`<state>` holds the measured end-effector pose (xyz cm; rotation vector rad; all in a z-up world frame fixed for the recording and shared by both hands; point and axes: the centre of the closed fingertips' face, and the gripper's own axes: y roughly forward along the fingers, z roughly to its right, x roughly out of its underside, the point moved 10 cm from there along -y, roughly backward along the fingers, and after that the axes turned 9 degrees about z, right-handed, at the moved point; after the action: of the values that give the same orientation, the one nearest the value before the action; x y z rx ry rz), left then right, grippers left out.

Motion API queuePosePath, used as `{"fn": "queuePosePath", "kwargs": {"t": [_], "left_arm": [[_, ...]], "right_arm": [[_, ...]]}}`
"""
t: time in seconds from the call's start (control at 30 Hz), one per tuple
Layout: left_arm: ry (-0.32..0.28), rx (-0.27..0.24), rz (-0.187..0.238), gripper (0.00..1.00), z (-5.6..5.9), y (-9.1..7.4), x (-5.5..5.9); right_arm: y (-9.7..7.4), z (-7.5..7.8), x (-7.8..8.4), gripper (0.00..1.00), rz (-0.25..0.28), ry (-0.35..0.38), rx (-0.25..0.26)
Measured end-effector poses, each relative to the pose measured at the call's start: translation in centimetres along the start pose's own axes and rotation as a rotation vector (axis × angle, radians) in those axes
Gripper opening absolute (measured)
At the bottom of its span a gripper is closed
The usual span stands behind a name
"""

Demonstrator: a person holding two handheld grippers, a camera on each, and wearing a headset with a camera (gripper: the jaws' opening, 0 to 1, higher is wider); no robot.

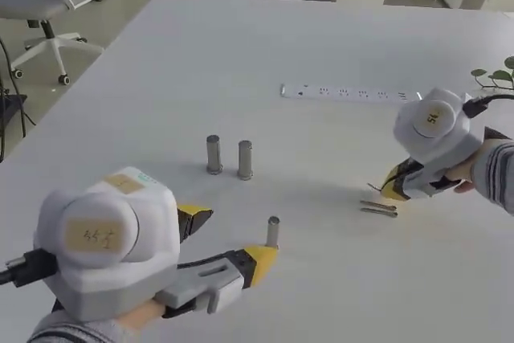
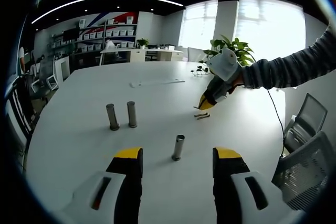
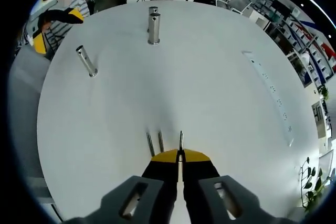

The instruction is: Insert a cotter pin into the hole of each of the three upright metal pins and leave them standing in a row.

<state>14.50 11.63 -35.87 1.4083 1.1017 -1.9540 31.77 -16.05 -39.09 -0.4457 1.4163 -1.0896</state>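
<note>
- The right claw [image 3: 180, 154] is pinched tight on a cotter [image 3: 180, 139], which sticks straight out past the yellow tips.
- Two spare cotters [image 3: 150, 144] lie side by side on the table [image 3: 220, 87]. In the right gripper view they are just left of those tips, apart from the held one.
- The left claw [image 1: 230, 235] gapes wide and grips nothing.
- A lone pin [image 2: 178, 147] stands upright just ahead of the left claw, about centred in the gap in the left gripper view. In the head view it sits close by one yellow tip, and I cannot tell whether they touch.
- A pin pair [image 1: 214, 154] stands upright, close together, farther out from the left claw.
- A power strip [image 1: 349, 92] lies well beyond everything.
</note>
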Motion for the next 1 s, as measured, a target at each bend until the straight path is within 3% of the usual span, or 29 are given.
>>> {"fn": "queuePosePath", "kwargs": {"t": [0.1,0.27,0.33,0.43,0.67,0.7,0.77,0.83,1.0], "left_arm": [[0.001,0.010,0.001,0.48,0.1,0.0,-0.3],[0.002,0.030,0.008,0.46,0.4,0.2,-0.8],[0.003,0.038,0.007,0.44,0.5,0.4,-1.0],[0.020,0.044,-0.007,0.41,0.6,0.5,-1.1],[-0.041,0.087,0.013,0.35,0.4,0.6,-1.8],[-0.053,0.098,0.013,0.34,0.3,0.7,-1.9],[-0.070,0.111,0.012,0.33,0.4,0.8,-2.0],[-0.073,0.122,0.009,0.32,0.5,0.8,-2.0],[-0.084,0.154,-0.012,0.29,1.0,1.2,-2.2]], "right_arm": [[-0.7,-0.4,-0.3,0.00,0.001,-0.015,0.026],[-2.0,-1.4,-1.2,0.00,0.066,-0.044,0.035],[-2.4,-2.2,-1.6,0.00,0.095,-0.049,0.004],[-2.9,-3.4,-2.2,0.00,0.127,-0.089,-0.002],[-3.8,-6.4,-4.0,0.00,0.205,-0.171,-0.038],[-4.0,-6.8,-4.5,0.00,0.233,-0.208,-0.034],[-4.2,-7.6,-5.0,0.00,0.238,-0.225,-0.043],[-4.4,-8.3,-5.8,0.00,0.258,-0.298,-0.044],[-4.8,-9.6,-7.0,0.00,0.287,-0.347,-0.070]]}}
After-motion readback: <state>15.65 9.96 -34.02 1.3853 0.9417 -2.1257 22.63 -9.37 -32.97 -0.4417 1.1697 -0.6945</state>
